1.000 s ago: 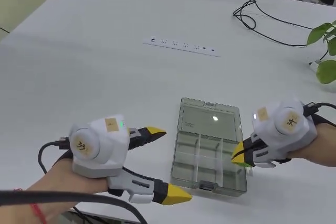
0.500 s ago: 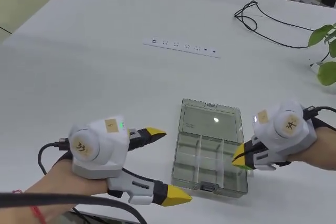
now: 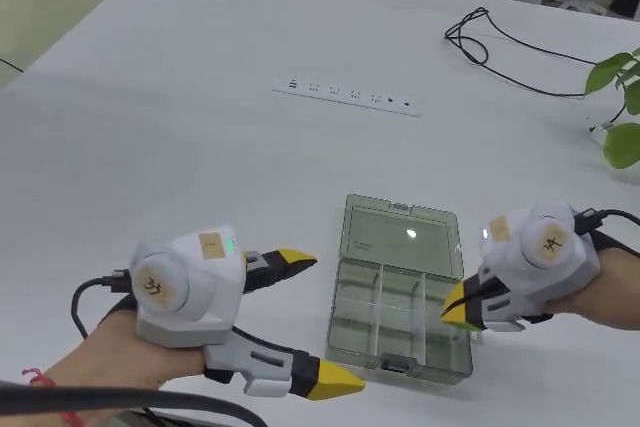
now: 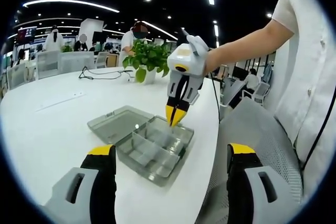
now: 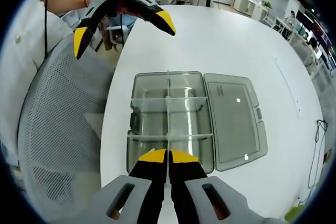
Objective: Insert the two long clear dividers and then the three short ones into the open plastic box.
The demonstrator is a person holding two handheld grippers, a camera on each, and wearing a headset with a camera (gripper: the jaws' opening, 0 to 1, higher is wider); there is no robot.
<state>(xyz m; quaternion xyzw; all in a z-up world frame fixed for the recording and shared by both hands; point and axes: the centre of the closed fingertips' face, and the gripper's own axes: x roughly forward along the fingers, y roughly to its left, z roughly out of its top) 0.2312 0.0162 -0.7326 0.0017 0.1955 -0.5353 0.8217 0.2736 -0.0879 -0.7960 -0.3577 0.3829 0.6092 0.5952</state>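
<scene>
The open clear-grey plastic box (image 3: 398, 235) lies low and right of centre in the head view on the white worktop (image 3: 200, 97), with its clear dividers (image 5: 157, 98) already standing as a grid inside. Over the last second only the camera drifts. The right claw (image 3: 455, 309) stays pressed together at the box's right edge, and I cannot tell whether it pinches a clear piece. The left claw (image 3: 322, 320) stays spread at lower left, so I judge the inserting finished or down to a last seating press.
</scene>
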